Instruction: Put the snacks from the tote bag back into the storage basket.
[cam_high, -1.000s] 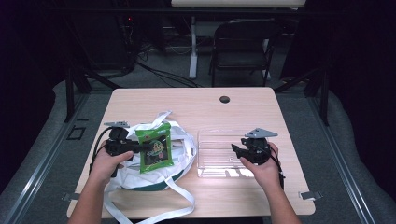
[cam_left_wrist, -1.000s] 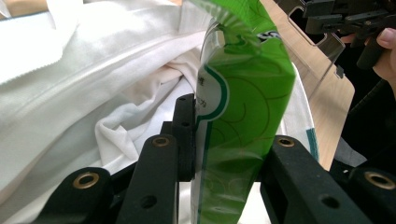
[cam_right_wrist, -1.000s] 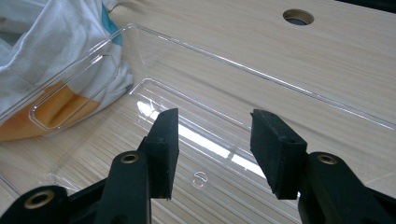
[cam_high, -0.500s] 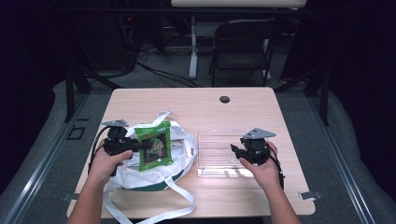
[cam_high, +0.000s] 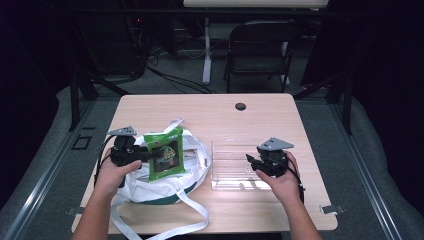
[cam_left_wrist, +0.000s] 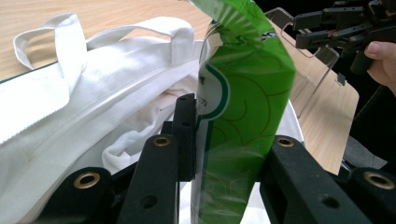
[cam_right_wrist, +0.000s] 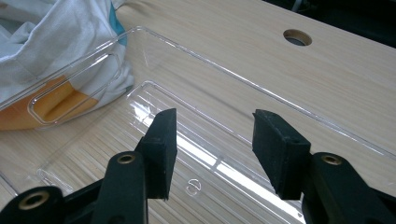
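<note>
My left gripper (cam_high: 149, 153) is shut on a green snack packet (cam_high: 164, 154) and holds it upright over the open white tote bag (cam_high: 165, 184). In the left gripper view the packet (cam_left_wrist: 243, 93) is pinched between the jaws of the left gripper (cam_left_wrist: 231, 128), with the bag (cam_left_wrist: 93, 70) behind it. A clear plastic tray (cam_high: 230, 172) lies to the right of the bag. My right gripper (cam_high: 251, 162) hovers at the tray's right end. Its jaws have just been opening, and in the right gripper view the right gripper (cam_right_wrist: 212, 140) stands open over the tray (cam_right_wrist: 196, 84) with nothing between them.
The bag's long straps (cam_high: 195, 215) trail toward the table's front edge. A round cable hole (cam_high: 240, 106) sits at the back of the wooden table (cam_high: 210, 120). A folding chair (cam_high: 260, 45) stands behind the table.
The green packet sits a little higher over the bag in my left gripper. My right hand has kept its place at the tray.
</note>
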